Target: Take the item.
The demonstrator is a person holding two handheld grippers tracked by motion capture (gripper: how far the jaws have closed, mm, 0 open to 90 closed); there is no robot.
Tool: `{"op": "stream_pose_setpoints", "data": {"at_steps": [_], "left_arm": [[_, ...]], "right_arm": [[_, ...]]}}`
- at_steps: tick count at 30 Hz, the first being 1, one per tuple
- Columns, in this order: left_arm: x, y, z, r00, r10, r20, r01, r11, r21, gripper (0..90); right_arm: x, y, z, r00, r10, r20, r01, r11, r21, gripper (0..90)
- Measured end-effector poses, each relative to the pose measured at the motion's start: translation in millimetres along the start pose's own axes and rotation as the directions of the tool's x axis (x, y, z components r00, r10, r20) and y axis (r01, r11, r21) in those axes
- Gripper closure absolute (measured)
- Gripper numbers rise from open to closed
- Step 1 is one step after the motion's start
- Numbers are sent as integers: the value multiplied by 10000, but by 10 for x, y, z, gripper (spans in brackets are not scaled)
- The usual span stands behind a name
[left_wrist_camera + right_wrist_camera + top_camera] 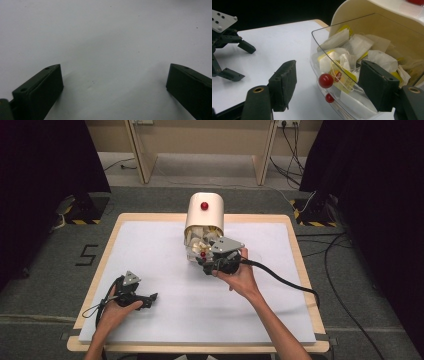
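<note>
Where the high view looks down on the desk (150, 245), we see our left gripper (150, 299) resting low at the near left on the white surface, well apart from the cream container (204, 215) at the far middle. Our right gripper (212, 265) sits right at that container's open front, under its grey plate.

Only the right gripper view takes us inside: a clear curved door (317, 50) with a red knob (326, 80) stands open on a heap of tea bags (352, 55), some with yellow tags. The right jaws are spread wide, one outside the door by the knob, the other in among the bags, closed on nothing. That view also catches the left gripper (235, 61) farther off on the white sheet.

From the left gripper view we get bare white surface between jaws set far apart, holding nothing.
</note>
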State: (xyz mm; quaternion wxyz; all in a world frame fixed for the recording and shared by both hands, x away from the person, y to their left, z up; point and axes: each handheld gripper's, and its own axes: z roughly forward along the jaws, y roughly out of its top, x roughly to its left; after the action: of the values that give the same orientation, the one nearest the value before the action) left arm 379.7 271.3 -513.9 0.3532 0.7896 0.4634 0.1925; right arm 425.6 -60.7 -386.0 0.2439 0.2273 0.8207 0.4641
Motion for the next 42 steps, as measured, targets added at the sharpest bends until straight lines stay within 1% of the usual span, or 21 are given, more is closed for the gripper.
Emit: {"op": "stream_pose_setpoints", "data": {"at_steps": [18,24,37,39,42], "left_arm": [[1,0,-1,10000,17,-1,-17,10000,4,0],[1,0,-1,10000,18,-2,-18,10000,3,0],[1,0,-1,10000,21,-6,-21,10000,5,0],[1,0,0,10000,14,-3,-14,10000,2,0],[0,0,-1,10000,21,-10,-21,10000,-1,0]], "right_arm": [[134,-44,-121,9993,-145,-331,154,9995,289,336],[164,-55,-139,9993,-221,-311,231,9992,327,349],[204,-47,-179,9992,-143,-384,159,9990,423,362],[217,-48,-184,9990,-280,-338,296,9984,475,365],[226,-46,-190,9991,-268,-335,285,9982,528,366]]}}
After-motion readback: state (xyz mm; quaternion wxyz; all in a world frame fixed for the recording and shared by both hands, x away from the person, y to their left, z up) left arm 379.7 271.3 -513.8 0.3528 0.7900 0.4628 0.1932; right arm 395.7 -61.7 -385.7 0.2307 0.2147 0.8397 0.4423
